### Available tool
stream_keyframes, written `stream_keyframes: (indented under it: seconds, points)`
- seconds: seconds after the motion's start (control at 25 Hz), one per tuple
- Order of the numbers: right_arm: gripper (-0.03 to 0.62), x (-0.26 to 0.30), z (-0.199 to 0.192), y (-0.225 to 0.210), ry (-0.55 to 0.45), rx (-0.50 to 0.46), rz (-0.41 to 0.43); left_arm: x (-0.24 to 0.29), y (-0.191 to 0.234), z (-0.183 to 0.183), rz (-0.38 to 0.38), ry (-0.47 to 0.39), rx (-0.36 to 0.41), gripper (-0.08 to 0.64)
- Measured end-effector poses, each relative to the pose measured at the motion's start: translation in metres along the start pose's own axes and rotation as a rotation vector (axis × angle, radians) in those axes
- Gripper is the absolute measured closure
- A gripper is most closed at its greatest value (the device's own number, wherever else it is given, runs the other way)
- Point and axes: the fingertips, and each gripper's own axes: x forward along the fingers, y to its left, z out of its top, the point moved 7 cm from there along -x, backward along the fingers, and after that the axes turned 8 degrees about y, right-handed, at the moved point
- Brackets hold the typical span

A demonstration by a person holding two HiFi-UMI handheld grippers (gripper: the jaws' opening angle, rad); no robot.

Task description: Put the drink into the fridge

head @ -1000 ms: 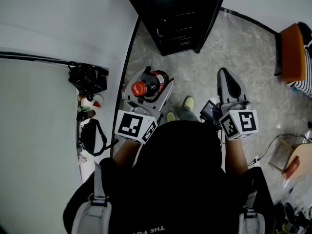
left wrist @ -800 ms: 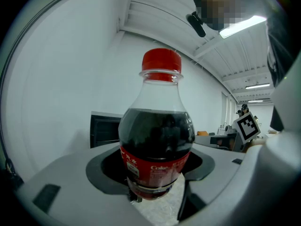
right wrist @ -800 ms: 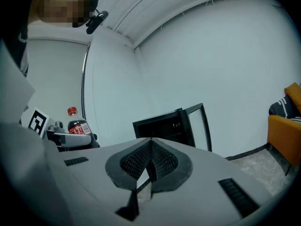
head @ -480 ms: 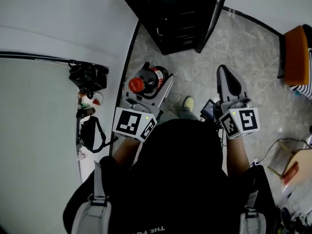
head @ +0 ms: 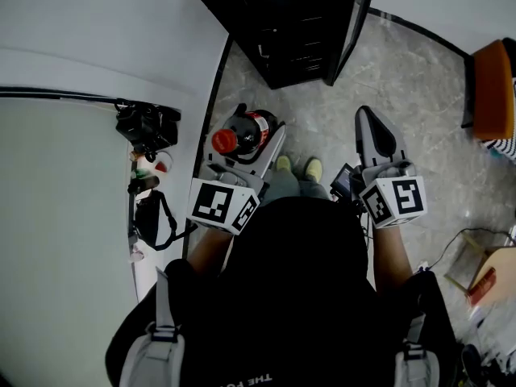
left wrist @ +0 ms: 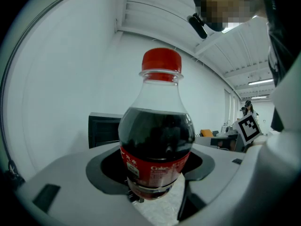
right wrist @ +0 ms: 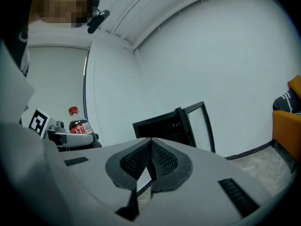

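A cola bottle (head: 246, 135) with a red cap and red label stands upright between the jaws of my left gripper (head: 242, 145), which is shut on its lower body. In the left gripper view the bottle (left wrist: 156, 140) fills the middle, dark drink below a clear neck. My right gripper (head: 376, 134) hangs to the right with its jaws pressed together and nothing in them (right wrist: 150, 160). Ahead stands a small black fridge (head: 290, 22) with its door (head: 355, 22) swung open; it also shows as the fridge (right wrist: 169, 126) in the right gripper view.
A white wall (head: 105, 22) runs along the left, with a black camera rig (head: 145, 127) on a pale surface. The person's feet (head: 298, 168) stand on grey marbled floor (head: 419, 79). An orange seat (head: 492, 87) sits at the right; cables and boxes (head: 476, 272) lie lower right.
The view has crept closer to the fridge. The left gripper with the bottle has shifted slightly left and up; the right gripper has barely moved.
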Motion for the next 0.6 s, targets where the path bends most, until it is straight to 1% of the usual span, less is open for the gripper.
stream_keyframes:
  seconds: [0.16, 0.6]
  points:
    - [0.581, -0.003, -0.002, 0.001, -0.002, 0.006, -0.002, -0.001, -0.002, -0.003, -0.005, 0.013, 0.006, 0.247]
    - [0.581, 0.006, 0.001, -0.001, 0.008, 0.02, -0.036, 0.01, 0.006, 0.003, -0.025, 0.008, -0.003, 0.247]
